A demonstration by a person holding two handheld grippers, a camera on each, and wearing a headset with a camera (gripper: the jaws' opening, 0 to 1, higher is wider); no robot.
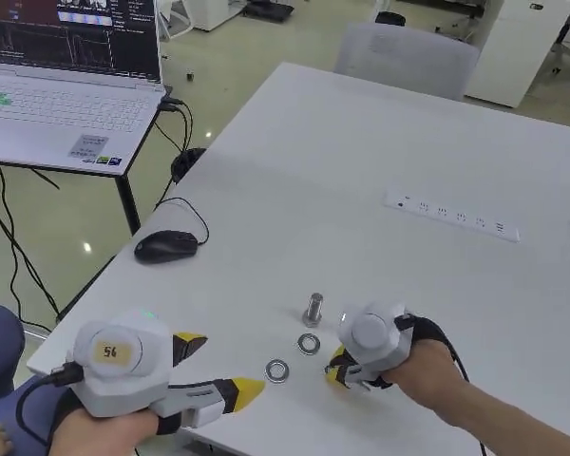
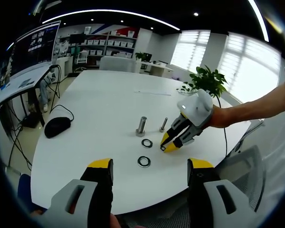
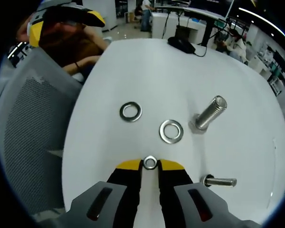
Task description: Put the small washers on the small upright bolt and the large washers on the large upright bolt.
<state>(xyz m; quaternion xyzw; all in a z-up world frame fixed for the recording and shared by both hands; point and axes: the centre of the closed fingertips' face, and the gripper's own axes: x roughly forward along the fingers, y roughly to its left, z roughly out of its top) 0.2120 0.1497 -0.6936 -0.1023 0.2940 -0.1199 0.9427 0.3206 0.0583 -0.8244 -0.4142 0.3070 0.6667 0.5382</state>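
Right gripper [image 3: 149, 166]: clenched on small washer's [image 3: 150, 163] rim, probably leaving the hole free for small bolt [image 3: 219, 181] beside large bolt [image 3: 209, 114]. Left gripper [image 2: 150, 166]: released, idle.

Right tongs [image 3: 150, 164] pinched shut, low; left tongs [image 2: 151, 164] spread apart.

Head view, upper left: the edge cuts the laptop [image 1: 71, 100] off — right gripper view, low centre: I see the small washer [image 3: 150, 163] half-buried in my right gripper [image 3: 150, 166].
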